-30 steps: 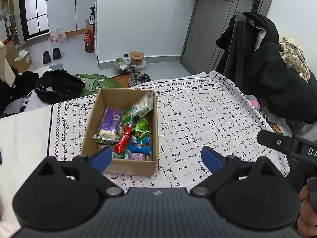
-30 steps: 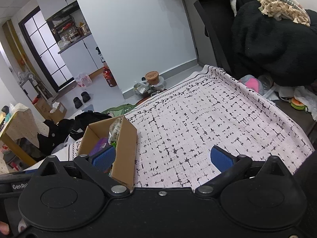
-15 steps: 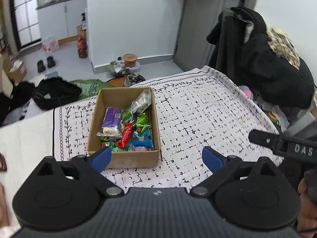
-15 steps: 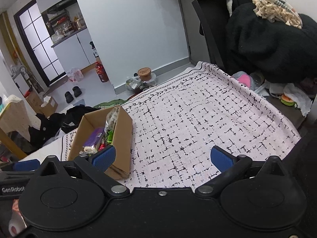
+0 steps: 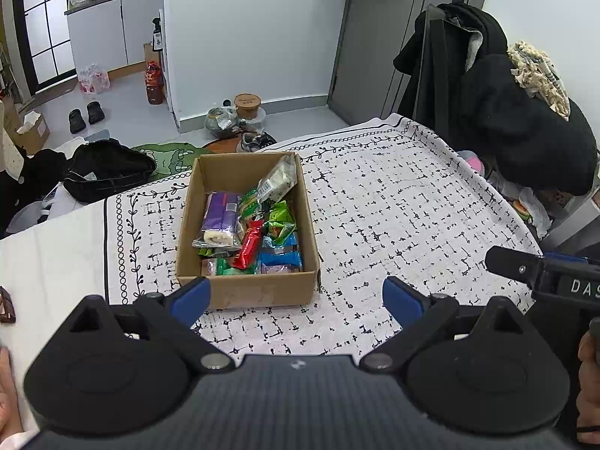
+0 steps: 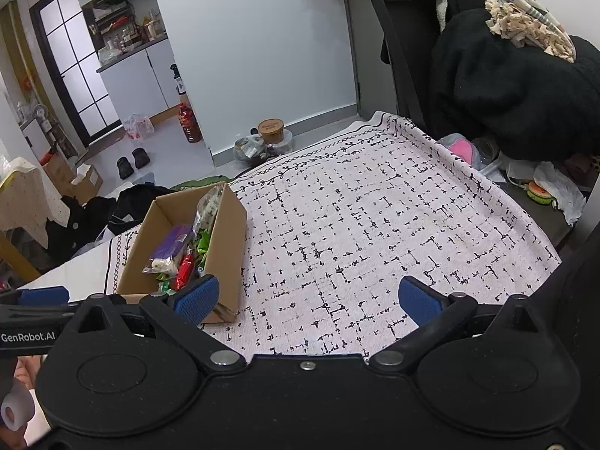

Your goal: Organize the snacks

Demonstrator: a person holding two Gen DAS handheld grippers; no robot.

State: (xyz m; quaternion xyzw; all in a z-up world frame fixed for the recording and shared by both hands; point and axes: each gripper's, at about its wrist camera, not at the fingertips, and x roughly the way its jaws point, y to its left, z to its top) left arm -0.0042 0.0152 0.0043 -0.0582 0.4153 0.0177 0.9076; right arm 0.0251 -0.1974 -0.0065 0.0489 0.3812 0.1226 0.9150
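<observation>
White cloth with black dashes (image 5: 393,202) covers the surface under both my tools. Left gripper (image 5: 296,298) and right gripper (image 6: 305,296) hover with jaws apart, holding nothing. Beyond them, the brown cardboard box (image 5: 247,292) holds loosely heaped snack packets (image 5: 258,236); I judge a careless reach could snag its wall and tip it.

Tabletop under a patterned cloth

A white tablecloth (image 5: 393,217) with black dashes and a vine border covers most of the tabletop; its left part (image 5: 48,262) is bare white. A cardboard box (image 5: 258,290) of snack packets stands on the cloth toward the left side, and a small dark object (image 5: 6,305) lies at the left edge.
</observation>
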